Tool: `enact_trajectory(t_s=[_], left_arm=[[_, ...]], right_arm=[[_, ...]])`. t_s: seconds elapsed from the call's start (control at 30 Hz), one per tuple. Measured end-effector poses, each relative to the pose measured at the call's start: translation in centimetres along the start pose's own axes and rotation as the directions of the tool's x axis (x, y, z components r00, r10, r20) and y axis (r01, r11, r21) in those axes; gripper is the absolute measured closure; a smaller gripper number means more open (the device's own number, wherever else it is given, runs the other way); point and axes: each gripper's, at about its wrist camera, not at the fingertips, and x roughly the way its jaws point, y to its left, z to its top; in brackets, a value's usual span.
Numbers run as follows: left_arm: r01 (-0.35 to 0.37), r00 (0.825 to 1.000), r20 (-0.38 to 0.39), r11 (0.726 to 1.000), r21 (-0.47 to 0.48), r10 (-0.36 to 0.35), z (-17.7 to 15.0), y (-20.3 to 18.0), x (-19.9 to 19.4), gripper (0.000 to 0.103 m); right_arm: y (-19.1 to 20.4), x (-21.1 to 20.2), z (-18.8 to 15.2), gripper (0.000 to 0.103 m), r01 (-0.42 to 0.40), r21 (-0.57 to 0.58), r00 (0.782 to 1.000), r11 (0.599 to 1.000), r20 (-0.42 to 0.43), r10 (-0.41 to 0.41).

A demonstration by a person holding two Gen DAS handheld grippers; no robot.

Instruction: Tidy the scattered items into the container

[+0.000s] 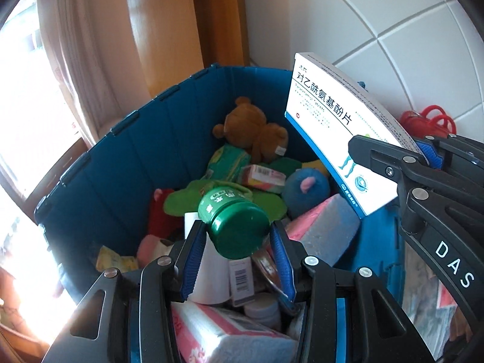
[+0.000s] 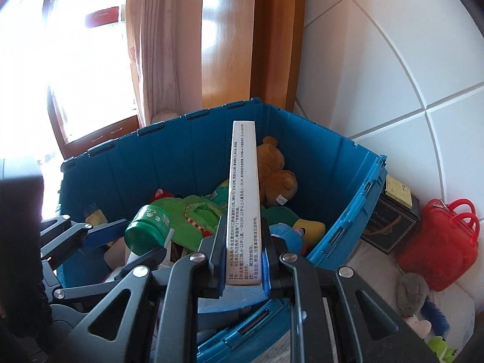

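Over the blue crate [image 1: 136, 163] my left gripper [image 1: 237, 230] is shut on a green jar [image 1: 233, 227], its blue pads pressing the jar's lid from both sides. My right gripper [image 2: 242, 230] is shut on a flat white medicine box [image 2: 242, 199], seen edge-on and standing upright above the crate's [image 2: 181, 157] near rim. In the left wrist view that box [image 1: 332, 121] shows its printed face at the right, with the right gripper [image 1: 393, 154] clamped on its lower end. The green jar [image 2: 148, 227] and the left gripper [image 2: 130, 242] appear at the left of the right wrist view.
The crate holds a brown teddy bear [image 1: 251, 130], green and blue plush toys, small boxes and a pink tissue pack [image 1: 230, 332]. Outside it on the right lie a black box [image 2: 390, 227], a red bag [image 2: 438, 242] and a grey plush [image 2: 411, 293]. A tiled wall, wooden frame and curtain stand behind.
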Motion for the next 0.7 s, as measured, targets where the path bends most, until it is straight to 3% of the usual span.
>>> enact_trajectory(t_s=[0.03, 0.17, 0.2, 0.23, 0.27, 0.3, 0.33, 0.4, 0.57, 0.7], left_arm=[[0.004, 1.0, -0.014, 1.0, -0.001, -0.004, 0.1, 0.0, 0.6, 0.08], [0.026, 0.999, -0.027, 1.0, -0.007, -0.026, 0.2, -0.5, 1.2, 0.078], [0.019, 1.0, -0.018, 1.0, -0.005, -0.019, 0.3, -0.7, 1.0, 0.061], [0.011, 1.0, -0.007, 1.0, -0.003, -0.011, 0.4, -0.8, 0.8, 0.033], [0.002, 1.0, 0.012, 1.0, -0.005, -0.002, 0.5, -0.7, 0.4, 0.023], [-0.008, 0.999, 0.034, 1.0, -0.006, 0.008, 0.5, -0.8, 0.0, 0.019], [-0.004, 0.999, 0.04, 1.0, -0.003, 0.004, 0.7, -0.8, -0.2, 0.019], [0.001, 0.999, 0.048, 1.0, -0.002, -0.001, 0.7, -1.0, -0.8, 0.019], [0.025, 0.998, 0.058, 1.0, -0.01, -0.024, 0.2, -1.3, -2.1, 0.018], [0.067, 0.992, 0.104, 0.998, -0.007, -0.066, -0.8, -2.2, -4.0, 0.007]], right_arm=[[-0.1, 0.3, 0.1, 0.086, 0.008, 0.0, 1.0, 1.0, -0.011, -0.008], [-0.8, 0.5, 0.3, 0.086, 0.028, 0.007, 0.999, 1.0, -0.023, -0.028], [-1.0, 0.4, 0.5, 0.085, 0.024, 0.012, 0.999, 1.0, -0.025, -0.024], [-1.2, 0.2, 0.6, 0.083, 0.019, 0.017, 0.999, 1.0, -0.026, -0.018], [-1.3, -0.1, 0.7, 0.08, 0.026, 0.022, 0.999, 0.999, -0.021, -0.025], [-1.5, -0.4, 0.7, 0.066, 0.036, 0.027, 0.999, 0.999, -0.013, -0.035], [-1.6, -0.7, 0.8, 0.044, 0.046, 0.033, 0.999, 0.998, -0.006, -0.045], [-1.9, -1.5, 0.8, 0.03, 0.063, 0.042, 0.998, 0.997, 0.013, -0.064], [-3.1, -4.4, -0.2, 0.03, 0.079, 0.084, 0.995, 0.993, 0.05, -0.084], [-4.8, -7.0, -2.9, 0.028, 0.111, 0.145, 0.992, 0.983, 0.046, -0.118]])
